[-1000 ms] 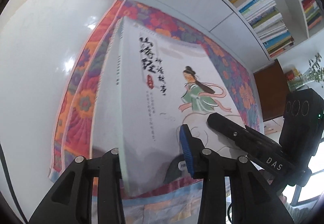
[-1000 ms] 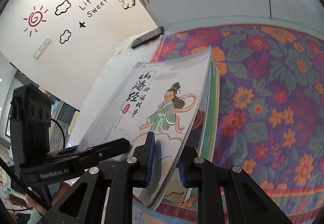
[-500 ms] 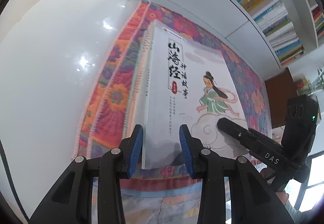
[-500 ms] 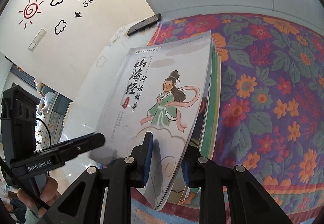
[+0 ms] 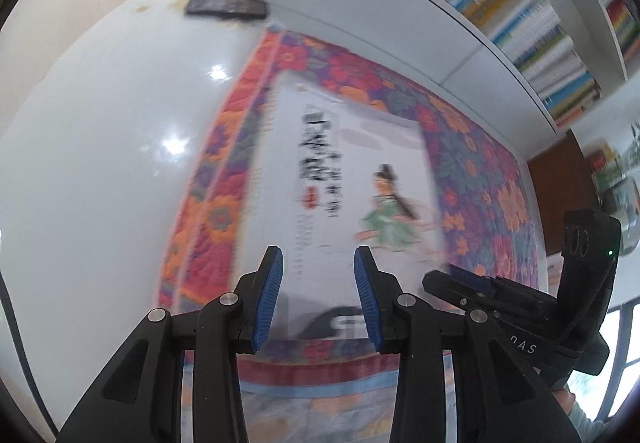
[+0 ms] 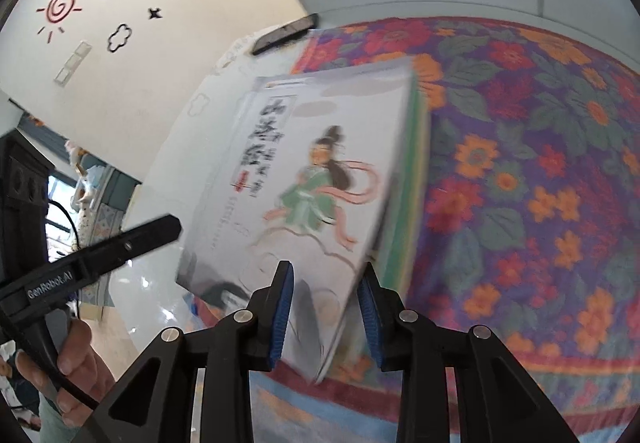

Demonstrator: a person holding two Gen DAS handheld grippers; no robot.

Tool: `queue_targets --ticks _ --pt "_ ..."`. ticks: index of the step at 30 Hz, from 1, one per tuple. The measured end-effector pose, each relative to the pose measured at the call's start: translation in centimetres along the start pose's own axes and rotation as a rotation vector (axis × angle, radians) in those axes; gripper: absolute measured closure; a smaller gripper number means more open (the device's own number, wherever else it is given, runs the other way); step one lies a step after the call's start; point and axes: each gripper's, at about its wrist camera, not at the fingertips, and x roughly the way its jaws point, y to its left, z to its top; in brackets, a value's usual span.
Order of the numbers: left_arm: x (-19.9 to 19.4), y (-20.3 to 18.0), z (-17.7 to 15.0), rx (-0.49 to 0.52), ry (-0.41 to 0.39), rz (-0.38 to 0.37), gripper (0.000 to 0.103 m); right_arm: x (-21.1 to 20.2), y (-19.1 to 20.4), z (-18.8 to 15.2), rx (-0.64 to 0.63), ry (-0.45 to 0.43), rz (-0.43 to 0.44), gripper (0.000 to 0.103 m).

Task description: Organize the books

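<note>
Here the right gripper [image 6: 325,307] is opening around the book [image 6: 304,179] corner (near the floral cloth's [image 6: 520,171] edge).

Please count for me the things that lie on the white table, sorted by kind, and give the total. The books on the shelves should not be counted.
Floral cloth: 1
White illustrated book: 1
Green-edged book under it: at least 1; the pile's depth cannot be told
Black phone: 1
Total: 4 at least
</note>
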Motion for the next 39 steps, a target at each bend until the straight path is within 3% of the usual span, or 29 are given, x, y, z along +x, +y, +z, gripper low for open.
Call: queue_targets --ticks 5,9,13,16,23,33,39 --pt "1.4 -6.7 0.5 0.096 0.006 -0.003 0.070 -5.6 -3.7 -0.8 0.075 -0.105 -0.094 0.069" --pt "2.1 -13.5 -0.1 0.181 -0.009 0.023 0.070 -12.4 -7.1 -0.9 0.122 -0.255 -0.217 0.051" --pt "2.5 -19.9 -1.1 0.239 -0.024 0.000 0.068 -19.6 -10.2 -1.3 0.168 -0.402 -0.345 0.049" --pt "2.7 -24.1 -1.7 0.274 -0.040 -0.011 0.067 -23.2 -12.4 -1.7 0.200 -0.451 -0.409 0.048" --pt "3.6 -30.5 -2.8 0.323 -0.059 0.012 0.067 -26.6 -16.7 -2.5 0.230 -0.455 -0.439 0.046" --pt "4.3 -35.1 -4.1 0.391 -0.129 0.157 0.067 -27.1 -19.3 -2.2 0.175 -0.422 -0.449 0.046" --pt "4.3 -36.7 -4.0 0.435 -0.156 0.220 0.050 -27.8 -20.4 -2.0 0.163 -0.424 -0.442 0.046"
